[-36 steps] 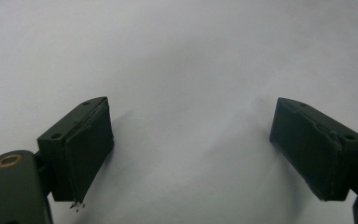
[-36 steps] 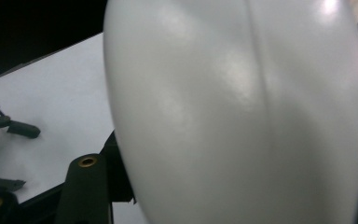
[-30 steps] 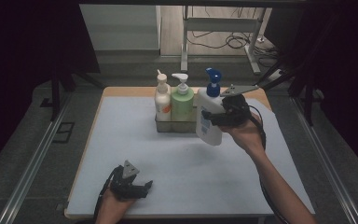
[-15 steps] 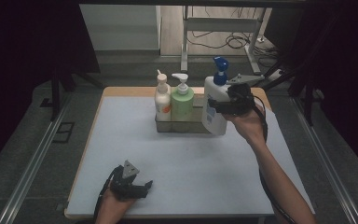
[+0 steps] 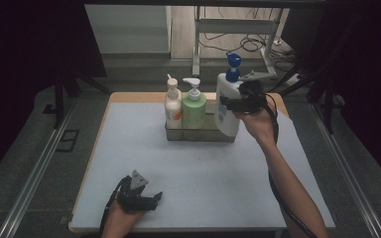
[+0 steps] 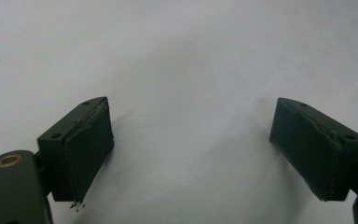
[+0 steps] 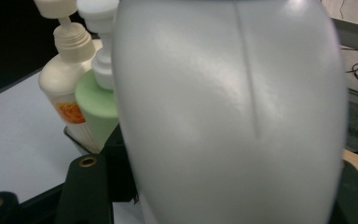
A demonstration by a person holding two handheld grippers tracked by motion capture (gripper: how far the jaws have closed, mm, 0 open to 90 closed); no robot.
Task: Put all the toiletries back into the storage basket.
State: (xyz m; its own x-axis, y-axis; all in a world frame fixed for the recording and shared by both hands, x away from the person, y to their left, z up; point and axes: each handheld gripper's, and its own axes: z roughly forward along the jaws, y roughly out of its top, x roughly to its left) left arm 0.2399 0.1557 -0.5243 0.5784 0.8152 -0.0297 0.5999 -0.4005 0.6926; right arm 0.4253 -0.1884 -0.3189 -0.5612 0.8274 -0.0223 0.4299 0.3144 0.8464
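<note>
My right gripper (image 5: 233, 105) is shut on a tall white pump bottle with a blue top (image 5: 227, 101), held upright over the right end of a grey metal tray (image 5: 198, 134) at the back of the table. That bottle (image 7: 228, 112) looms close in the right gripper view. A cream bottle with an orange label (image 5: 172, 105) and a green bottle with a white pump (image 5: 194, 108) stand in the tray's left part. The cream bottle (image 7: 65, 79) and green bottle (image 7: 98, 105) show beside the held one. My left gripper (image 5: 146, 198) rests open near the front edge, its jaws (image 6: 191, 149) wide apart over bare table.
The white table top (image 5: 198, 168) has a wooden rim (image 5: 124, 96) at the back. Metal rails (image 5: 34, 168) run along both sides. A metal stand and cables (image 5: 248, 34) lie on the floor behind the table.
My right gripper has carried the white bottle from in front of the tray, tilted, back and slightly up to upright over the tray's right end. The left gripper has stayed put.
</note>
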